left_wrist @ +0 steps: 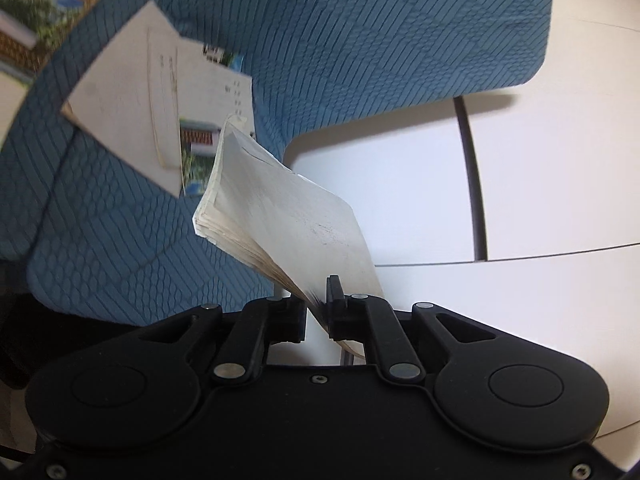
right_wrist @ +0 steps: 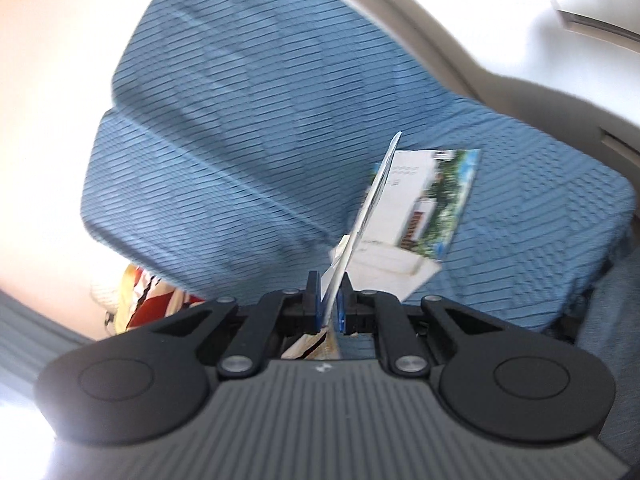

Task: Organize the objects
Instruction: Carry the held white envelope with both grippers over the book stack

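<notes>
In the left wrist view, the left tool (left_wrist: 316,300) is clamped on the near corner of a thick, worn booklet (left_wrist: 280,216) with yellowed page edges. The booklet is lifted clear and juts up and away to the left, over the edge of a blue quilted cushion (left_wrist: 360,40). Farther off on the cushion lie more paper items: a pale sheet (left_wrist: 120,96) with a printed leaflet (left_wrist: 196,148) overlapping it, and at the far left corner another picture-printed piece (left_wrist: 36,20). To the right is a white tiled floor (left_wrist: 540,180) crossed by a dark line.

In the right wrist view, which is blurred, the right tool (right_wrist: 330,300) is closed on a thin leaflet (right_wrist: 372,208), seen almost edge-on and rising to the upper right. Behind it, a second leaflet (right_wrist: 432,208) with a garden photograph lies flat on the blue cushion (right_wrist: 240,100). At the near left something red and cream (right_wrist: 148,300) shows beside the cushion; what it is I cannot tell.
</notes>
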{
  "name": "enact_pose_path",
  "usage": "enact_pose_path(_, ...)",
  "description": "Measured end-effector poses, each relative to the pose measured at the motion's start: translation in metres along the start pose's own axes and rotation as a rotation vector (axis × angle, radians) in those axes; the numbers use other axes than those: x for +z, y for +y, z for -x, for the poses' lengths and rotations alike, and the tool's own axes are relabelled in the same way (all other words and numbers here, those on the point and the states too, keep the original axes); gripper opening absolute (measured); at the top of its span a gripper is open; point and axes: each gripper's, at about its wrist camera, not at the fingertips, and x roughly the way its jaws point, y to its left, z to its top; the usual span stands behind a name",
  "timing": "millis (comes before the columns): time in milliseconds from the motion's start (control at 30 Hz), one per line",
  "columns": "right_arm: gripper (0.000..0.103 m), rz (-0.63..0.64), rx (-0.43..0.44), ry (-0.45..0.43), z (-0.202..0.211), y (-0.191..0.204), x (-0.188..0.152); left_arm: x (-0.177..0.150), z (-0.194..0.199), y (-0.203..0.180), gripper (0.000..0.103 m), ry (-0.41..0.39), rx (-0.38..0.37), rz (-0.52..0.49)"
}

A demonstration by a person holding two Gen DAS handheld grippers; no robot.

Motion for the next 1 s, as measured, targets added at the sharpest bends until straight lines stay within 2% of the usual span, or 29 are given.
enact_pose_path(333,0.011,0.058,0.078,0.055,-0.02,0.061,-0.006,0.026,0.079,-0.025,0.009,-0.104,0.014,-0.047)
enact_pose_path(500,0.011,0.094,0.111,0.096,-0.039,0.085,-0.015,0.035,0.112,-0.024,0.009,-0.16,0.019,-0.059)
enact_pose_path(667,0.011,0.144,0.133,0.155,-0.064,0.1,-0.03,0.04,0.139,-0.008,0.009,-0.221,0.035,-0.062)
enact_pose_path(1000,0.011,0.164,0.151,0.276,-0.119,0.111,-0.068,0.054,0.176,0.05,0.009,-0.283,0.061,-0.005)
